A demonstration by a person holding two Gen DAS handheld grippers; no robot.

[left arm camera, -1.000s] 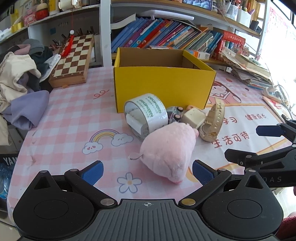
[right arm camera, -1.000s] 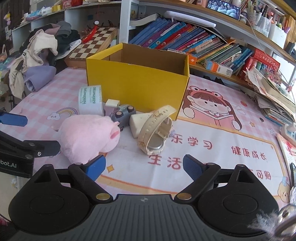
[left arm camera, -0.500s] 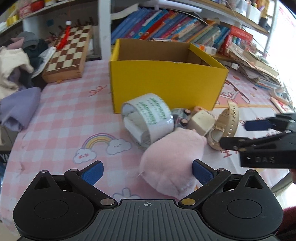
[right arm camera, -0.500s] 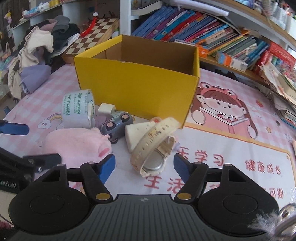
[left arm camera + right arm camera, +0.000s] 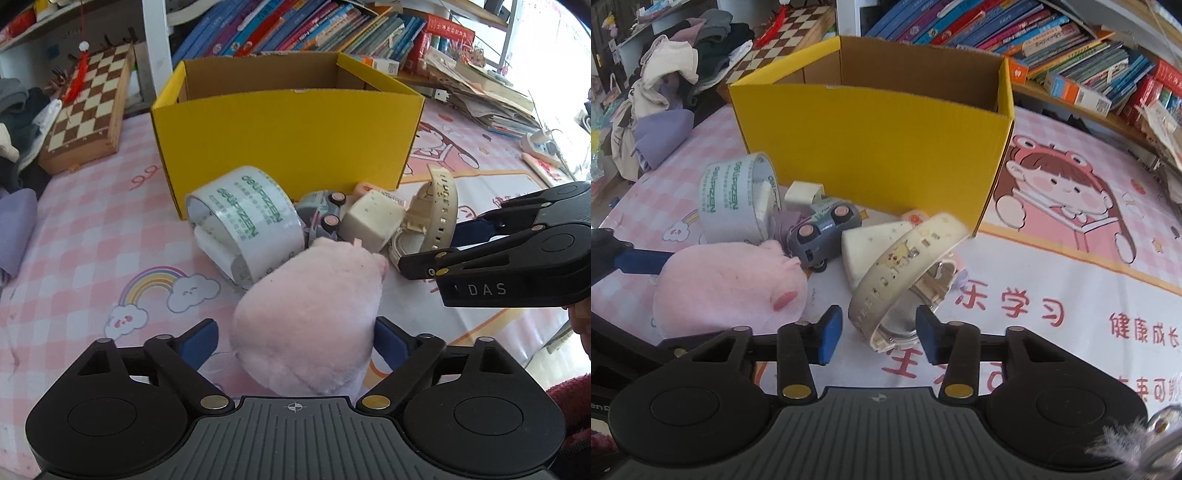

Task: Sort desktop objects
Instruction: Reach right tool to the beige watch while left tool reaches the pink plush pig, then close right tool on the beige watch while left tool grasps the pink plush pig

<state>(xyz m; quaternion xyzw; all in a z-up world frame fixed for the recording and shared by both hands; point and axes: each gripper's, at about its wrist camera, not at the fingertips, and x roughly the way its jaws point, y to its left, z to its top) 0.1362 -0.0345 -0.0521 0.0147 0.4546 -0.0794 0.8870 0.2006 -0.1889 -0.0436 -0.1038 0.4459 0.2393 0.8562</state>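
Observation:
A pink plush pig [image 5: 306, 314] lies on the pink checked mat between the fingers of my left gripper [image 5: 295, 343]. Its jaws are closing, with a small gap still at the left pad [image 5: 199, 341]. A cream wristwatch [image 5: 905, 266] stands on edge between the pads of my right gripper [image 5: 879, 332], whose jaws are closing and stand just off the strap. Behind them lie a tape roll [image 5: 243, 218], a grey toy car [image 5: 823, 229] and a cream wedge block [image 5: 871, 243]. An open yellow box [image 5: 288, 129] stands at the back. The right gripper [image 5: 436, 247] also shows beside the watch [image 5: 439, 206].
A wooden chessboard [image 5: 88, 107] lies at the back left beside a heap of clothes [image 5: 665, 74]. Books [image 5: 295, 26] fill the shelf behind the box, and loose papers [image 5: 487, 99] pile up at the right. A small white block [image 5: 803, 192] sits behind the car.
Both grippers have moved forward and down. The plush now sits between the left fingers. The right jaws have narrowed a lot around the watch; the left jaws have narrowed slightly.

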